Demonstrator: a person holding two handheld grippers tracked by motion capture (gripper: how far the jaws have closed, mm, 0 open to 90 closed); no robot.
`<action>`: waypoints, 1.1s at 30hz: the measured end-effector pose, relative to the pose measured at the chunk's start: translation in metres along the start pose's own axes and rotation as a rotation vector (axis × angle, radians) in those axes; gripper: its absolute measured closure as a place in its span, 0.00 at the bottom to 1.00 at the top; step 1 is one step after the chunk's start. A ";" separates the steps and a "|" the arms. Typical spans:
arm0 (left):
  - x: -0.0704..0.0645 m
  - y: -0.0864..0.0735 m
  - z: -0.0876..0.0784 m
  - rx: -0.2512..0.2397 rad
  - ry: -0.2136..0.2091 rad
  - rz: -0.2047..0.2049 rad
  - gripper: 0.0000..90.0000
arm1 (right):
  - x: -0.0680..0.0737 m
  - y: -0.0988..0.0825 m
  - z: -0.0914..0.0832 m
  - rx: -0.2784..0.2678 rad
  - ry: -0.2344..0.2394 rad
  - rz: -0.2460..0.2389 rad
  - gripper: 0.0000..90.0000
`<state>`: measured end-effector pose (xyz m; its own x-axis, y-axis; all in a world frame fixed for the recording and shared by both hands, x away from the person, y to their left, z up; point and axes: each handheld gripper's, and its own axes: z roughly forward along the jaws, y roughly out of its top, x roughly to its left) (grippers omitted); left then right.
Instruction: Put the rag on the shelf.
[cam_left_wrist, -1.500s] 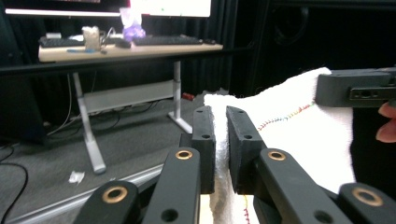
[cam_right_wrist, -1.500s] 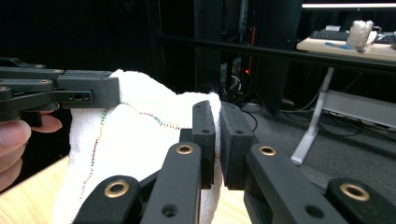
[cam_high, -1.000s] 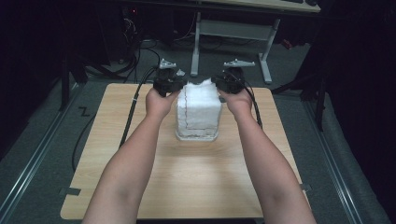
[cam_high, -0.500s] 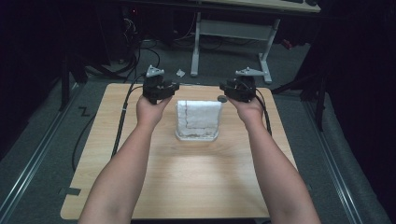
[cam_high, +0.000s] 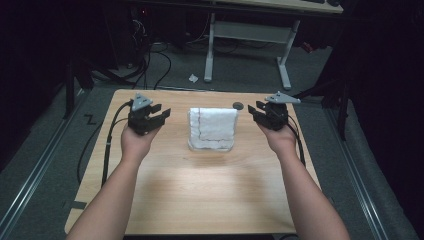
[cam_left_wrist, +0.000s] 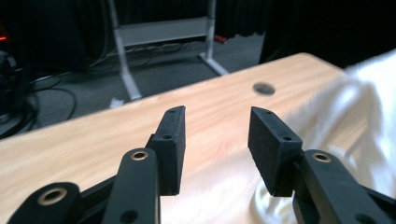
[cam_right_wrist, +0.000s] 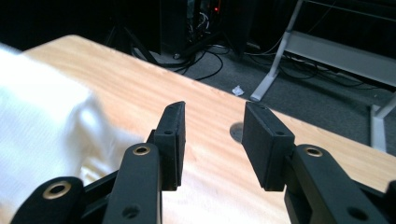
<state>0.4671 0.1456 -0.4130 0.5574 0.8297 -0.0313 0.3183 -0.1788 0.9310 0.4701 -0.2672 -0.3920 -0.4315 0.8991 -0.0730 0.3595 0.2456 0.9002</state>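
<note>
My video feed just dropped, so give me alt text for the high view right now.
A folded white cloth lies in the middle of a wooden table. The left gripper and right gripper are held open on either side of it, clear of it, with the person's forearms reaching in from below.

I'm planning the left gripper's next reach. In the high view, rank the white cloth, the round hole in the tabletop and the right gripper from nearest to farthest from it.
1. White cloth, mid-table, just right of the left gripper.
2. Round hole, beyond the cloth's far right corner.
3. Right gripper, by the table's right edge.
</note>
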 end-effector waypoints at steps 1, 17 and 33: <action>-0.001 -0.007 -0.006 0.010 -0.005 -0.001 0.64 | 0.002 -0.005 -0.005 -0.001 -0.001 -0.002 0.67; -0.042 -0.128 -0.079 0.142 -0.083 -0.020 0.61 | 0.046 -0.117 -0.066 0.035 0.037 0.014 0.55; -0.077 -0.154 -0.060 0.291 -0.128 0.047 0.55 | 0.089 -0.177 -0.061 0.176 0.100 -0.019 0.48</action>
<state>0.3289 0.1411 -0.5320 0.6628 0.7469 -0.0530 0.4856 -0.3749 0.7897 0.3179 -0.2528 -0.5313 -0.5169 0.8552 -0.0387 0.4852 0.3299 0.8098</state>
